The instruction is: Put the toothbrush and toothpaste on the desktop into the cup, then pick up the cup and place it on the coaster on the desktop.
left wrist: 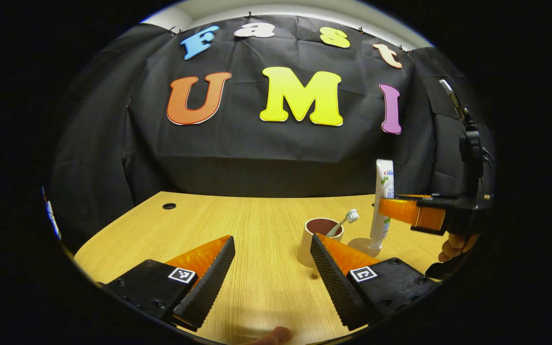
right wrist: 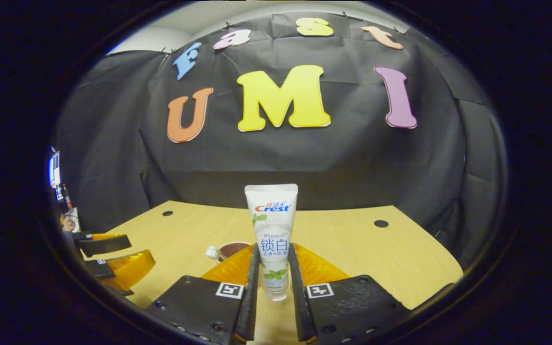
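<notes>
The toothpaste (right wrist: 272, 239) is clamped upright between both fingers of the right gripper (right wrist: 273, 280), cap end down, and it's a white tube with a bit of green leaf art. Some printing is on the front, though the label isn't being read off here. In the left gripper view the same tube (left wrist: 382, 201) is seen standing tall just beside the cup (left wrist: 315, 242), with its cap (left wrist: 368, 247) down near the desktop; whether the cap is touching the wood can't really be told from this angle.

The toothbrush (left wrist: 344, 222) is already sat in the cup, bristle head poking out over the rim toward the tube. The cup is pale outside and dark reddish inside.

The left gripper (left wrist: 272, 266) is spread wide with nothing between its fingers, hovering low over the desktop (left wrist: 237, 225), the cup partly hidden behind one finger. Small square black-and-white markers are stuck on both grippers.

The desktop is light wood grain with dark round cable holes (right wrist: 380, 223) near the back edge. Black cloth (left wrist: 113, 143) is hung all around the booth, with a strip of pale wall above it.
</notes>
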### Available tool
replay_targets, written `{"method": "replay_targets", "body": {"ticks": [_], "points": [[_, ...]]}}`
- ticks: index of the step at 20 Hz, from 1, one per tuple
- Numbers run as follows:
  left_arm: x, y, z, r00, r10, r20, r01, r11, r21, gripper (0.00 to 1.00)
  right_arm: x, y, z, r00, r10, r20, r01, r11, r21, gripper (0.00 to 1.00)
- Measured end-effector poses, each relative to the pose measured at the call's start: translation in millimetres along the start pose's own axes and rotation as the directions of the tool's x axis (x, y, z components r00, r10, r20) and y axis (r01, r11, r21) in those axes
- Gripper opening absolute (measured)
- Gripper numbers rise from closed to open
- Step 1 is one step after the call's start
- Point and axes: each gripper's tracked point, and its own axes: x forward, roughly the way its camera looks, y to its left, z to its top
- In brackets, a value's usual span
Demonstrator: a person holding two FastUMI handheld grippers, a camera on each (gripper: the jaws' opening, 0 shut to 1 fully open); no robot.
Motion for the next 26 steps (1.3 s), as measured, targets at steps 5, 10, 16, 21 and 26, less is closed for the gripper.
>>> {"method": "replay_targets", "body": {"ticks": [5, 10, 16, 21, 26], "points": [[3, 1, -11, 0.999, -0.009, -0.030, 0.009, 1.000, -0.018, 1.00, 12, 23, 36, 0.998, 0.056, 0.037, -0.057, 0.998, 0.003, 0.33], [9, -4, -17, 0.999, -0.021, -0.043, 0.020, 0.999, -0.039, 1.00, 39, 45, 43, 0.993, 0.118, 0.016, -0.118, 0.993, -0.017, 0.33], [27, -17, -22, 0.998, 0.002, -0.067, -0.004, 0.999, -0.038, 1.00, 67, 54, 27, 0.983, 0.180, -0.031, -0.182, 0.982, -0.048, 0.36], [27, -32, -20, 0.998, 0.000, -0.064, -0.003, 0.999, -0.047, 1.00, 48, 42, 32, 0.982, 0.187, -0.027, -0.189, 0.980, -0.067, 0.39], [21, -37, -5, 1.000, 0.008, -0.027, -0.008, 1.000, 0.010, 1.00, 5, 35, 42, 0.982, 0.187, 0.000, -0.186, 0.975, -0.119, 0.62]]}}
